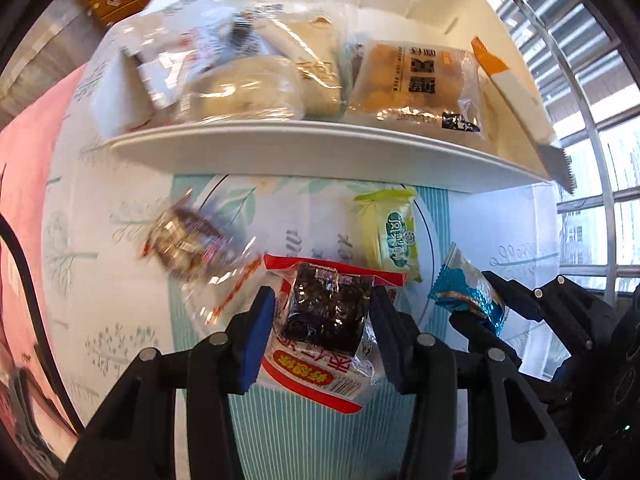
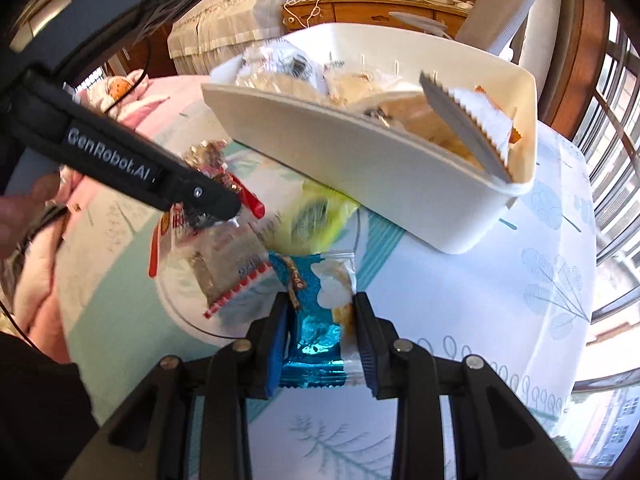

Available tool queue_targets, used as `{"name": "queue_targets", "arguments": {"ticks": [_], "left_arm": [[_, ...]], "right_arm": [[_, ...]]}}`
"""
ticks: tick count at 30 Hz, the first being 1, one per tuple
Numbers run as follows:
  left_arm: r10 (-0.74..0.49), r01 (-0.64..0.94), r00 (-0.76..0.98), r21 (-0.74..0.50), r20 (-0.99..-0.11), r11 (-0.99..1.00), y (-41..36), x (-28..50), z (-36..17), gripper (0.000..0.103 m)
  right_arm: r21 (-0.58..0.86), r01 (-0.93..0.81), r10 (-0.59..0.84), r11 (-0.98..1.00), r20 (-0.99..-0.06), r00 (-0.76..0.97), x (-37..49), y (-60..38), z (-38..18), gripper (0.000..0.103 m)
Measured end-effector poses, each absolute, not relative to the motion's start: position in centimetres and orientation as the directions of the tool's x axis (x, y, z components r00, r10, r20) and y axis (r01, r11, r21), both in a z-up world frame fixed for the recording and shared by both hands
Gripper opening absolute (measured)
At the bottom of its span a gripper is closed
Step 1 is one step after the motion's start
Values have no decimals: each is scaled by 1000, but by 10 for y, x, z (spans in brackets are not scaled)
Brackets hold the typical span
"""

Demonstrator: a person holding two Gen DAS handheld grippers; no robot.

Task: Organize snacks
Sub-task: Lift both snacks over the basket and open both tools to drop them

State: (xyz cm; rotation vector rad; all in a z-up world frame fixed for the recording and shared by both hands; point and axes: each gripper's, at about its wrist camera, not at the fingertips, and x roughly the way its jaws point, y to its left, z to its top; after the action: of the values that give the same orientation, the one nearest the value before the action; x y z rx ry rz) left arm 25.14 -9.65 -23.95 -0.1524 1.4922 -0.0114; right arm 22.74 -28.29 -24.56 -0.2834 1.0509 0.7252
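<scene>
Two snack packets are held, one in each gripper. The left gripper (image 1: 324, 316) is clamped on a red-edged seaweed packet (image 1: 326, 320), its pads pressed against both sides. The right gripper (image 2: 320, 334) is closed on a blue foil packet (image 2: 316, 320), which is also seen at four o'clock in the left wrist view. A white bin (image 1: 304, 152), already filled with wrapped snacks, is seen at twelve o'clock above both grippers. A yellow-green packet (image 1: 394, 236) and a blurred brown packet (image 1: 184, 236) are left lying on the patterned tablecloth (image 2: 480, 304) below the bin.
</scene>
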Motion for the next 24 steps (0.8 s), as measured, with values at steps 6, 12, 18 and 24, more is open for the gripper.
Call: {"name": "queue_targets", "arguments": {"ticks": [6, 12, 18, 24], "left_arm": [[-114, -140, 106, -128, -988, 982, -75, 232, -209, 47], [-110, -128, 161, -131, -981, 983, -68, 247, -173, 47], [-111, -114, 239, -142, -965, 983, -58, 271, -145, 47], [-116, -105, 317, -156, -941, 982, -55, 302, -124, 48]], "right_arm": [[185, -648, 464, 739, -837, 290, 235, -270, -217, 32], [205, -636, 490, 744, -815, 310, 244, -245, -193, 32], [179, -622, 495, 762, -781, 381, 263, -233, -166, 32], [176, -565, 476, 806, -760, 442, 297, -233, -150, 32]]}}
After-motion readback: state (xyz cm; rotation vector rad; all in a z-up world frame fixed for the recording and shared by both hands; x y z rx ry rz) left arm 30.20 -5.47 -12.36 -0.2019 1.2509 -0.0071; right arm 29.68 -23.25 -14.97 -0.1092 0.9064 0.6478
